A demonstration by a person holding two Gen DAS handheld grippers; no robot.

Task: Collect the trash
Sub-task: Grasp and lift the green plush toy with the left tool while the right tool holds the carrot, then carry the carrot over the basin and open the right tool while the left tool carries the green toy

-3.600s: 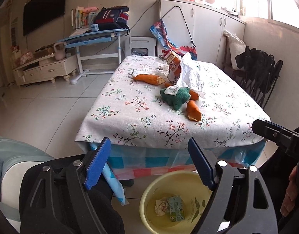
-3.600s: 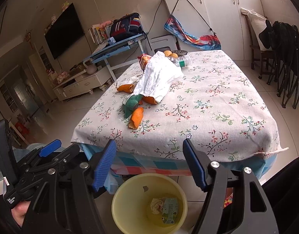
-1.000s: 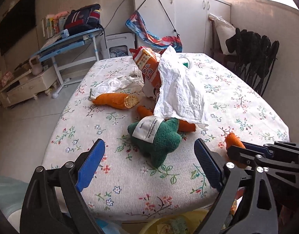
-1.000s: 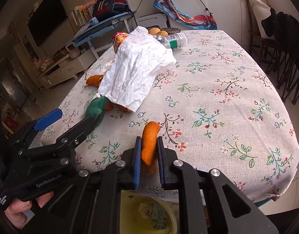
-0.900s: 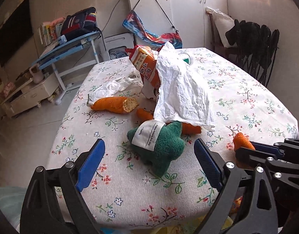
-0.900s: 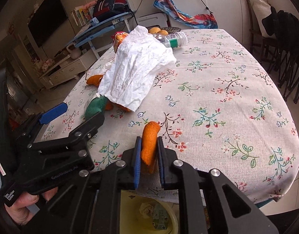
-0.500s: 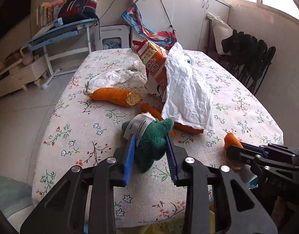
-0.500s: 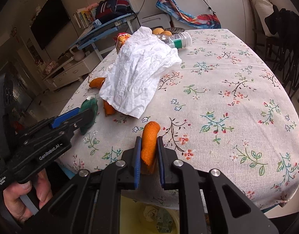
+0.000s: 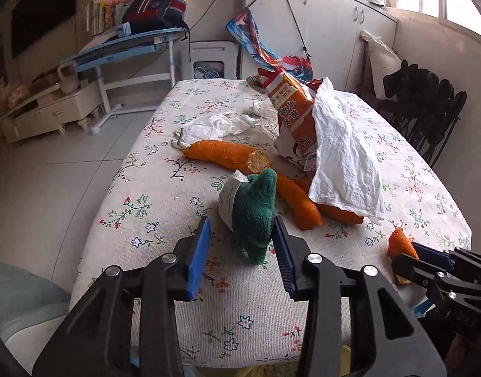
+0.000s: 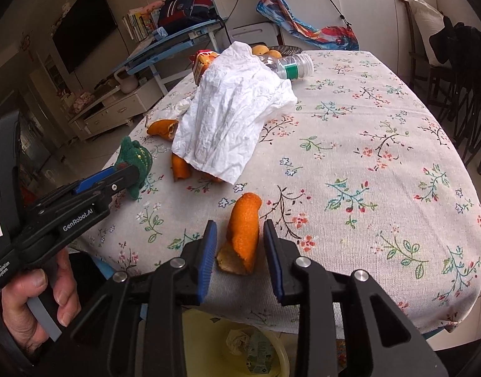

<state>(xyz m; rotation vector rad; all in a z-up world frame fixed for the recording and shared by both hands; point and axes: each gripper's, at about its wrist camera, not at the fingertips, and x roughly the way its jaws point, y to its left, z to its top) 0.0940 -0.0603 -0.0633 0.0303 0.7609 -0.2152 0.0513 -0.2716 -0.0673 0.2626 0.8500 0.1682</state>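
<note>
My left gripper (image 9: 242,245) stands around a green plush piece with a white label (image 9: 251,209) near the table's front edge; its jaws are partly apart, the right pad touching the plush. In the right wrist view the same plush (image 10: 135,163) sits at that gripper's tip. My right gripper (image 10: 239,245) is open around an orange peel piece (image 10: 243,232) lying on the tablecloth, with gaps on both sides. That peel also shows in the left wrist view (image 9: 399,243). A yellow bin (image 10: 265,345) with some trash in it sits below the table edge.
On the floral tablecloth (image 10: 381,172) lie a crumpled white paper (image 10: 231,116), an orange snack bag (image 9: 292,113), more orange peel pieces (image 9: 228,155), a white plastic scrap (image 9: 215,125) and a plastic bottle (image 10: 290,66). Chairs (image 9: 429,113) stand to the right.
My right gripper has opened and the orange peel piece it held now lies on the table between its jaws. My left gripper's jaws have widened slightly around the green plush.
</note>
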